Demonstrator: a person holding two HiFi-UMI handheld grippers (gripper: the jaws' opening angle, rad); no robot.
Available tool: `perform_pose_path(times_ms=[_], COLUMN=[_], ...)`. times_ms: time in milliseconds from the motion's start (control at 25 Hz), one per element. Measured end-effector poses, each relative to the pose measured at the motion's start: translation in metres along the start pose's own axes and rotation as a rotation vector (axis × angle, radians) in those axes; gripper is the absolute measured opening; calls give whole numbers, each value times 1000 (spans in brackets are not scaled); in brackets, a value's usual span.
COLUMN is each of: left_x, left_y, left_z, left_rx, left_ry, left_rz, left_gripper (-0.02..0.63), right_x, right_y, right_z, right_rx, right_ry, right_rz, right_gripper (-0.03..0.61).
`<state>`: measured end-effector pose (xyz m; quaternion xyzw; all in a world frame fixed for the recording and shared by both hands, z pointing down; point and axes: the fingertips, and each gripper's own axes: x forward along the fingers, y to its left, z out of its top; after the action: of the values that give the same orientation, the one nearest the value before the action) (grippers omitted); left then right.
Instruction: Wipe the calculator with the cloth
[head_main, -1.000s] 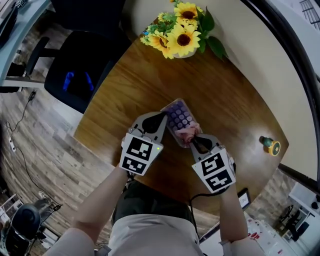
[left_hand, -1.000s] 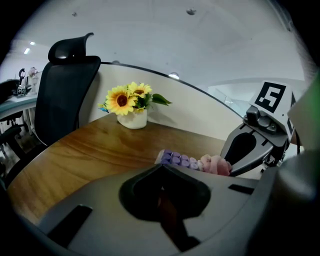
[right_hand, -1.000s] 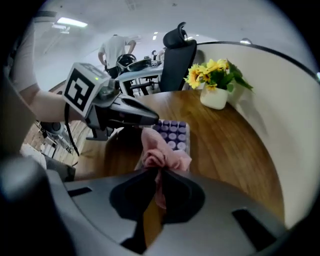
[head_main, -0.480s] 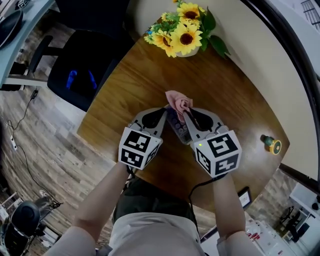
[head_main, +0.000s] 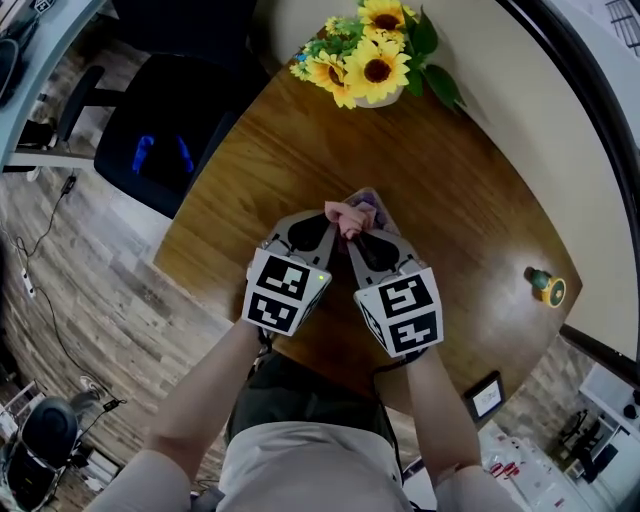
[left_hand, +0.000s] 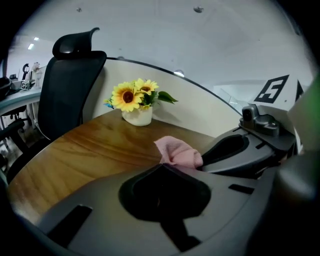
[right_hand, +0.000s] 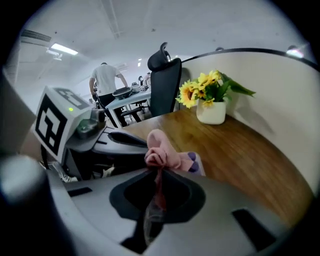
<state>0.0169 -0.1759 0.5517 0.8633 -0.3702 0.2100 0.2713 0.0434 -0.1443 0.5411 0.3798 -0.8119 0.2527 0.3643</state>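
Calculator (head_main: 368, 203) lies flat on the wooden table (head_main: 450, 200), near the middle. It's mostly hidden under the two gripper noses, w/ only a strip of pale casing and rounded purple keys showing past the cloth (head_main: 343, 214).

Right gripper (head_main: 351, 230) is clamped on the pink cloth. In the right gripper view a strip of fabric runs down between the closed jaws and the bunched wad bulges out in front, sitting on the near end of the keypad (right_hand: 194, 161).

Left gripper (head_main: 324, 219) has its jaws together, nothing visible between them in the left gripper view. Its tip is just beside the cloth wad (left_hand: 177, 152). Can't tell if it presses on the calculator's edge.

Step, as I read it: mid-wipe, w/ the wad at the near end of the keys. Next move prob. calls for dragging the wad along the keypad toward the far end w/ light downward pressure, while the left gripper steadies the body so it doesn't skate.

Materials:
- Cloth: soft, thin, crumpled into a knot-like ball, so it should conform to the raised keys.
- Calculator: hard plastic, flat rectangular, bumpy key grid.
- Table: smooth varnished wood grain, prob. low friction.
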Motion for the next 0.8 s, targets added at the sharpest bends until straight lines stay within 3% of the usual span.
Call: perform_pose_path(times_ms=[400,600,680,800], left_x=[0,0,-1,-1], left_y=[-2,-4,-4,-3], left_z=[1,0,0,1], left_rx=[47,88,95,107], left_ry=[-6,-20,-21,-20], left_rz=[-2,12,12,6], left_gripper=[3,3,3,3], right_x=[-55,-83,-91,-96], right_y=[4,-5,-11,-17], right_z=[-68,-106,-101,-52], right_rx=[-11,-12,-31,-33], right_ry=[136,292,272,80], right_rz=[30,41,25,16], right_gripper=[32,32,32,34])
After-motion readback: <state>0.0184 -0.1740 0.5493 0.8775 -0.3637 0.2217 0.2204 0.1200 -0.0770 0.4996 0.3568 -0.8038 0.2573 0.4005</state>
